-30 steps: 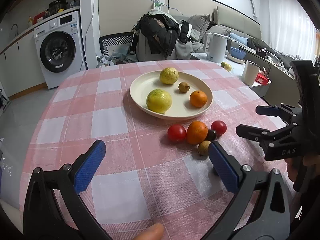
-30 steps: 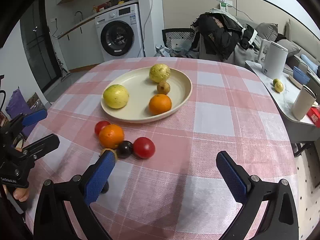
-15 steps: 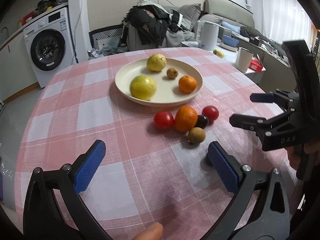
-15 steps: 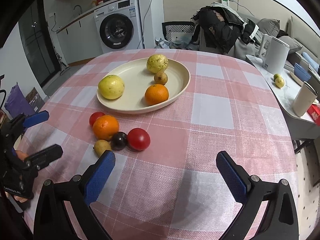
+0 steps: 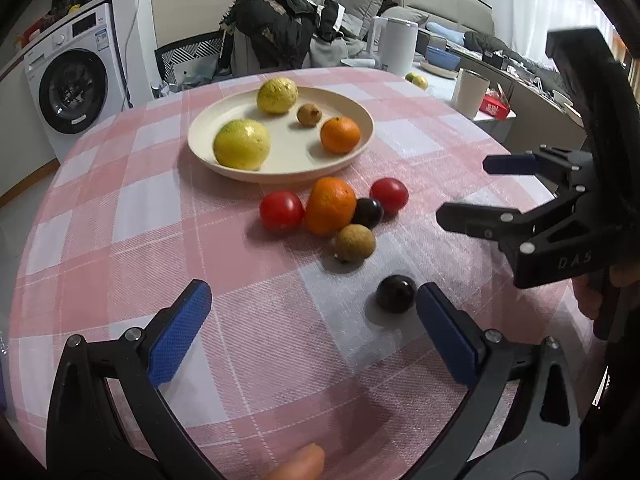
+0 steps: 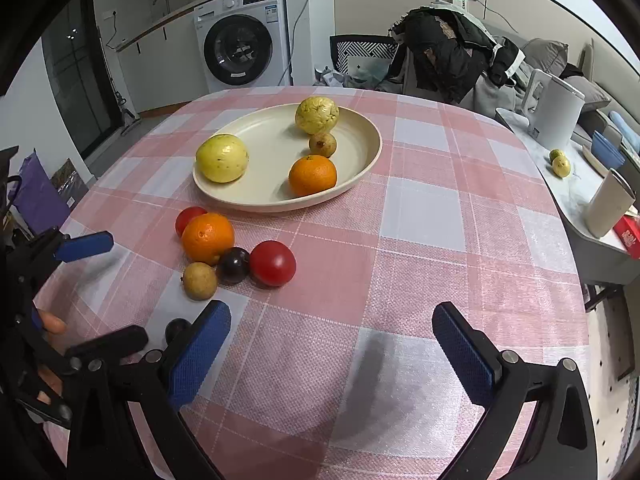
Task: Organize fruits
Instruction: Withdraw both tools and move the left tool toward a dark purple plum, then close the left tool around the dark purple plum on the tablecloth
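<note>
six fruits [image 5: 330,206] lie loose on the table just beside the plate [image 5: 362,118]. left gripper [image 5: 312,320] and right gripper [image 6: 330,338] gape, empty. approach step; next, close on one.

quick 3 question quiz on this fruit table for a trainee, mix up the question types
1. True or false: the plate holds four fruits.
2. Which fruit lies apart from the cluster, nearest the left gripper? A red tomato, B lone dark plum, C orange
3. Fill in: both the left gripper and the right gripper are ____ and hold nothing.

Key: 1 true; 2 B; 3 open
</note>
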`<state>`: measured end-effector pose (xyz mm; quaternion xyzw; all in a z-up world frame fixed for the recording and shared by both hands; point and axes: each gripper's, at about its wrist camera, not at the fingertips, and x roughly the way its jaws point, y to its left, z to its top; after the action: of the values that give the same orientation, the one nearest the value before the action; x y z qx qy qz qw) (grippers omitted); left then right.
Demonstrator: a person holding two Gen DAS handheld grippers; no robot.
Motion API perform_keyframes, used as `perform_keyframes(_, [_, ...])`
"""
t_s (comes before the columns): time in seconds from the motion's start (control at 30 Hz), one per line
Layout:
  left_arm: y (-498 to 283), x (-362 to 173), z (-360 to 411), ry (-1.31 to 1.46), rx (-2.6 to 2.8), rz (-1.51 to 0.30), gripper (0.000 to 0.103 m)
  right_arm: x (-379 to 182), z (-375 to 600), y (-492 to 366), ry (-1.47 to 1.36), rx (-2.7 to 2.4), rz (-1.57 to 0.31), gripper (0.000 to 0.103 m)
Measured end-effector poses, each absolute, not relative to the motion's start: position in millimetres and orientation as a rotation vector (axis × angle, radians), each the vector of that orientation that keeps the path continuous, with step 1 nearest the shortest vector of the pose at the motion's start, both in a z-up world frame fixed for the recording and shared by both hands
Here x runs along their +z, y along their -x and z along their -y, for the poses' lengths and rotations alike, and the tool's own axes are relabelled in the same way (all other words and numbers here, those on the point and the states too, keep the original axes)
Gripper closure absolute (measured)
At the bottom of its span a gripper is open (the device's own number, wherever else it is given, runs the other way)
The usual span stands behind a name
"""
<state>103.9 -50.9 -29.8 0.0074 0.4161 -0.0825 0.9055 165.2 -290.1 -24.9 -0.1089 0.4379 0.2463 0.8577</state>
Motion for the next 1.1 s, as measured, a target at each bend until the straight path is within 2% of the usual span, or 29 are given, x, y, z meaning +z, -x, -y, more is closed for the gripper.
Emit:
perform_keyframes(0.4, [-106.8, -47.9, 77.4, -0.076, -0.198, -0.914, 0.001, -24.9, 293.9, -167.4, 0.228, 0.504, -0.928, 0.000])
perform_keyframes(0.5, [-106.3, -48.3, 82.8, -0.090, -0.213, -0.916, 0.005, -27.1, 292.9, -167.7, 0.234, 0.509, -0.936, 0.000])
perform_keyframes(0.57, [-106.3, -48.3, 85.7, -0.093, -0.232, -0.917, 0.017, -28.7, 292.3, -168.2, 0.237, 0.509, -0.940, 0.000])
perform_keyframes(0.7, [-107.0, -49.1, 89.4, -0.095, -0.267, -0.921, 0.031, -31.3, 291.3, -168.5, 0.238, 0.510, -0.946, 0.000])
perform_keyframes(0.77, [-106.4, -47.0, 90.2, -0.083, -0.296, -0.914, 0.043, -31.4, 291.4, -168.6, 0.237, 0.510, -0.946, 0.000])
perform_keyframes(0.8, [-106.5, -46.4, 90.4, -0.075, -0.311, -0.911, 0.046, -31.6, 291.4, -168.6, 0.237, 0.510, -0.947, 0.000])
perform_keyframes(0.87, [-104.9, -45.7, 90.5, -0.068, -0.330, -0.906, 0.059, -31.8, 291.3, -169.0, 0.235, 0.508, -0.947, 0.000])
perform_keyframes(0.97, [-104.6, -44.7, 90.5, -0.052, -0.353, -0.902, 0.073, -31.8, 290.8, -169.0, 0.235, 0.510, -0.946, 0.000])
perform_keyframes(1.1, [-103.0, -42.4, 88.2, -0.034, -0.360, -0.888, 0.081, -32.5, 290.1, -169.1, 0.237, 0.512, -0.948, 0.000])
